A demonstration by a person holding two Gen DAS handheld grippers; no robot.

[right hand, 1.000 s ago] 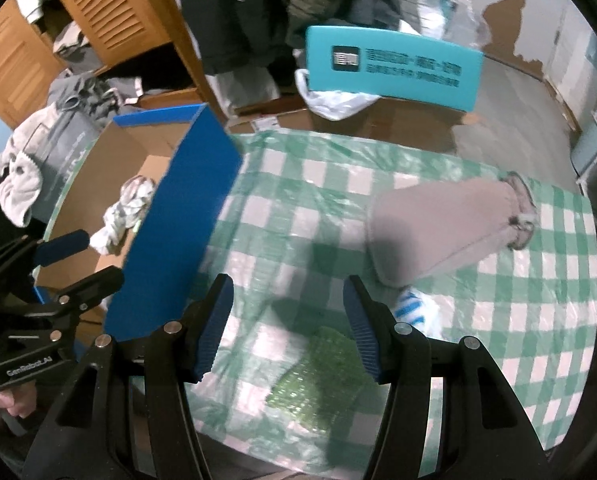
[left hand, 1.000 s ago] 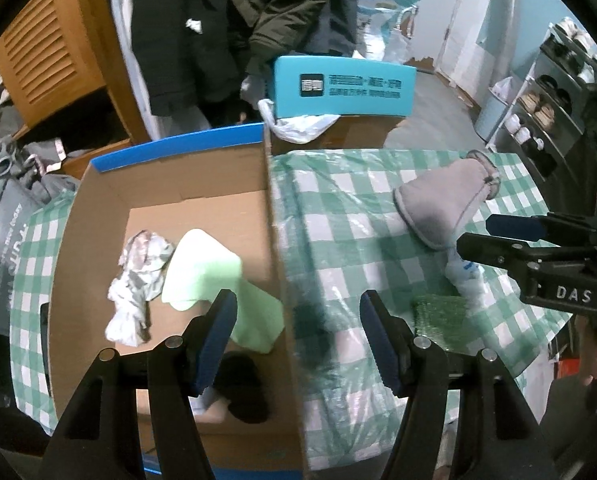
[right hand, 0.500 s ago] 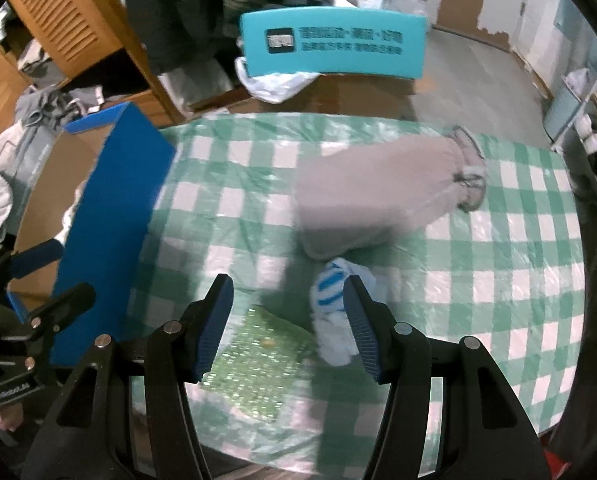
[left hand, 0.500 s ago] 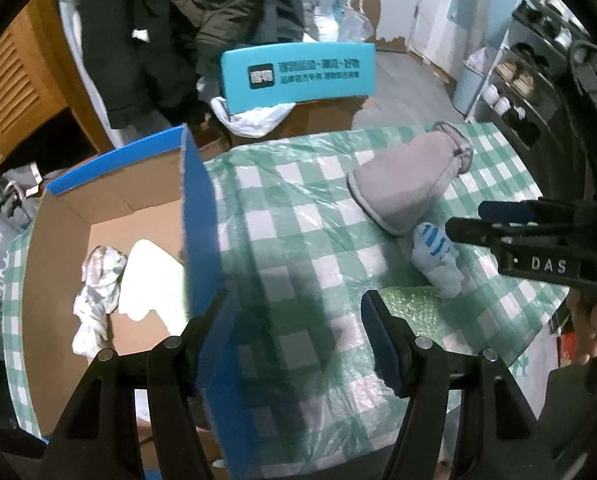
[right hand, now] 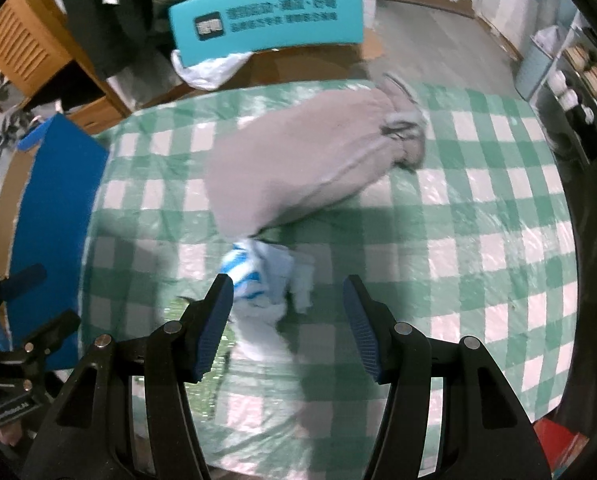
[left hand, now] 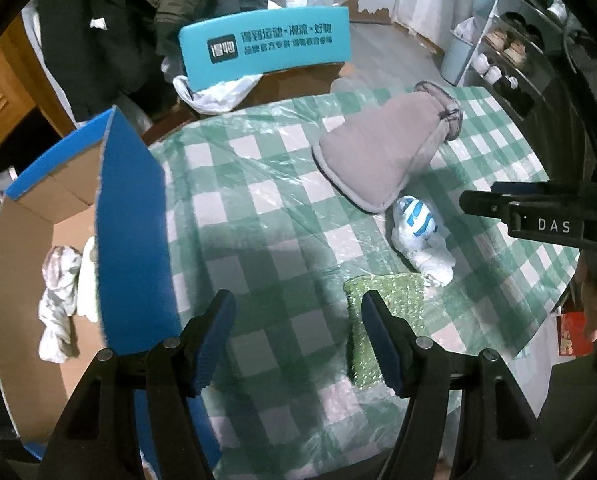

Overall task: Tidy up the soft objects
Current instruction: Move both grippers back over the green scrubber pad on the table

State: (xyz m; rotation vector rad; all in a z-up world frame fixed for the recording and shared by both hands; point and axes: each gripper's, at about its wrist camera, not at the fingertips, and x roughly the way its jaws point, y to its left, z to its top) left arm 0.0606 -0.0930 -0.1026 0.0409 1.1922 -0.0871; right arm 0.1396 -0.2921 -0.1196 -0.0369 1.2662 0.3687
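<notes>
Checked tablecloth [left hand: 282,216]: both jaws spread, nothing held; left gripper [left hand: 298,326] beside green sponge [left hand: 386,292], right gripper [right hand: 288,312] over striped sock [right hand: 254,276].

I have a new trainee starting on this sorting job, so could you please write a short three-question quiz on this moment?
1. True or false: the grey slipper already lies inside the cardboard box.
2. What lies nearest the right gripper?
A. white-and-blue sock
B. the slipper
C. green bubble wrap
3. Fill in: both the left gripper and the right have their jaws ____.

Key
1. False; it lies on the checked tablecloth.
2. A
3. open, nothing held.
</notes>
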